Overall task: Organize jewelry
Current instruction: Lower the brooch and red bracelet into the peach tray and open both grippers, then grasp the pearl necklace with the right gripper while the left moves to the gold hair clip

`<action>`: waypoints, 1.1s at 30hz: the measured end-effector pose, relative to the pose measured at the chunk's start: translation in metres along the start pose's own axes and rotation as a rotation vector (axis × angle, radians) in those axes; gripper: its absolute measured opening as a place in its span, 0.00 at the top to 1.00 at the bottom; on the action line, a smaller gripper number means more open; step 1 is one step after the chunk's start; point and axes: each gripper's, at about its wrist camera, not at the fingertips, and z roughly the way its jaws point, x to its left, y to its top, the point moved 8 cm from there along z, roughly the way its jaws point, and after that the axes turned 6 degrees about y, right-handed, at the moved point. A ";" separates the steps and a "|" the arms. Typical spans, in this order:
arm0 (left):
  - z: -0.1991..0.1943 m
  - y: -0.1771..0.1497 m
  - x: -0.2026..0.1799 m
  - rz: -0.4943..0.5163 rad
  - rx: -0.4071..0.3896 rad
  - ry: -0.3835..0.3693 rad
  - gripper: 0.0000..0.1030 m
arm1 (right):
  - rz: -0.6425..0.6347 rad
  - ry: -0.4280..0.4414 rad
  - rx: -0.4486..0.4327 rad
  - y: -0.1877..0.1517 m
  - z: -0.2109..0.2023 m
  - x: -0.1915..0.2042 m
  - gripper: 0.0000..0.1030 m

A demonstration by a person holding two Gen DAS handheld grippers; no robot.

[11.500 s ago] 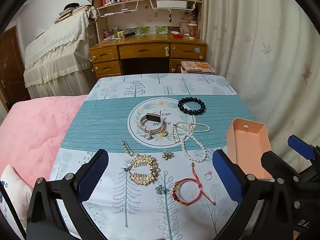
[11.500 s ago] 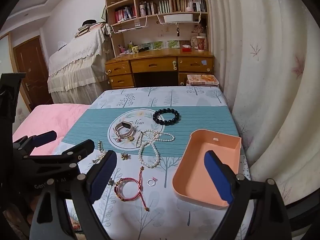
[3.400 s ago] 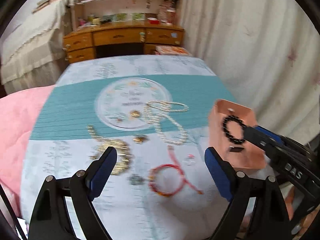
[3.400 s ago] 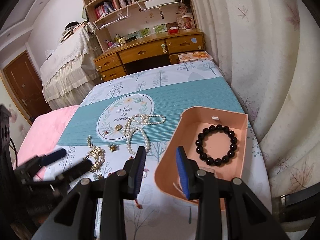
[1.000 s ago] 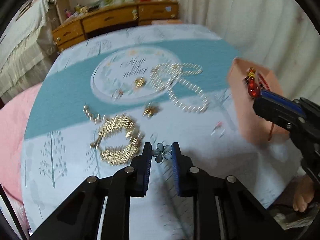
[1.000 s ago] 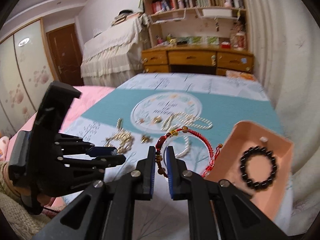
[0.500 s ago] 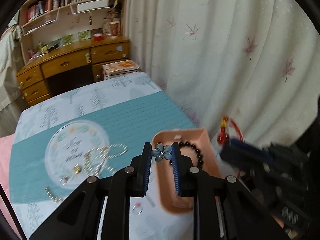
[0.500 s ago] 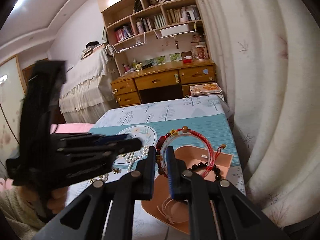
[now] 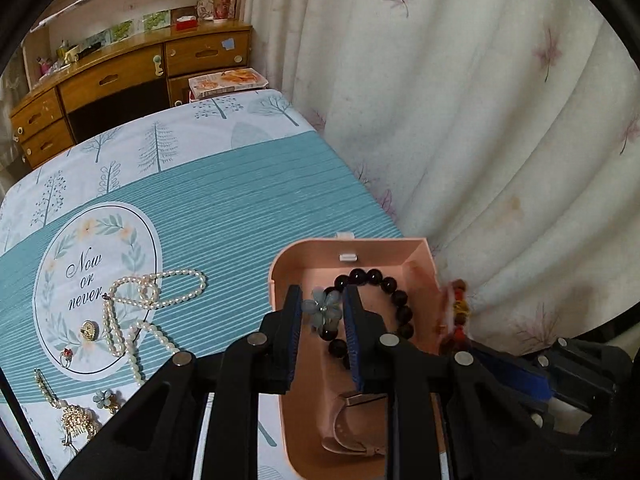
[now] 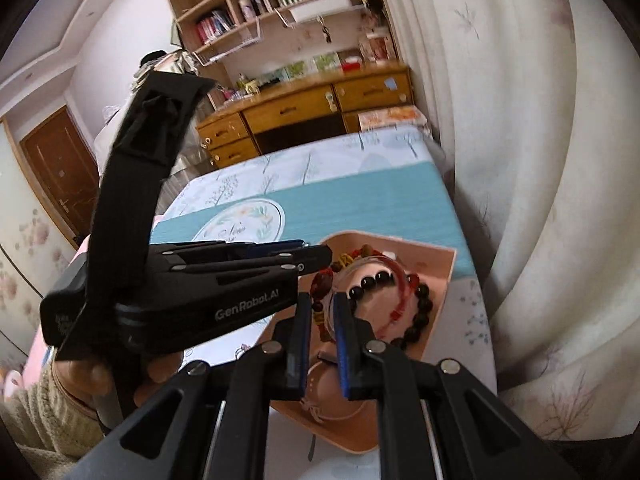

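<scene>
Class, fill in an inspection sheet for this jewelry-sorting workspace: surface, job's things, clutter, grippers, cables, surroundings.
Surface: tablecloth, tree print with a teal band.
Job's things: pink tray holds black bead bracelet and watch; pearl necklace and gold comb lie on the cloth.
Clutter: nothing seen.
Grippers: left gripper, jaws just opening, blue flower between them; right gripper shut on red bracelet.
Cables: nothing seen.
Surroundings: curtain, wooden desk.

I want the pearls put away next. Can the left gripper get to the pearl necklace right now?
Probably not yet. The left gripper has a blue flower between its jaws, which have just been opening, over the pink box. The pearl necklace lies uncovered on the cloth.
</scene>
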 end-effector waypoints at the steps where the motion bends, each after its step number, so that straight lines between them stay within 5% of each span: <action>1: 0.000 -0.001 -0.001 0.006 -0.003 0.003 0.67 | 0.011 -0.014 0.006 -0.001 0.001 -0.003 0.88; 2: -0.002 -0.002 0.001 0.005 -0.012 0.018 0.62 | 0.023 -0.017 0.013 -0.001 0.003 -0.006 0.88; 4: -0.005 -0.003 0.008 -0.005 -0.035 0.058 0.34 | 0.054 -0.003 0.015 -0.001 0.004 -0.009 0.86; 6: -0.009 -0.002 0.013 -0.025 -0.050 0.057 0.24 | 0.074 0.004 0.004 -0.002 0.003 -0.011 0.75; 8: -0.014 -0.004 0.019 -0.042 -0.067 0.061 0.23 | 0.075 -0.001 -0.003 -0.003 0.003 -0.011 0.68; 33: -0.073 -0.043 0.052 -0.072 -0.147 0.227 0.23 | -0.036 -0.003 -0.044 -0.007 -0.007 0.032 0.68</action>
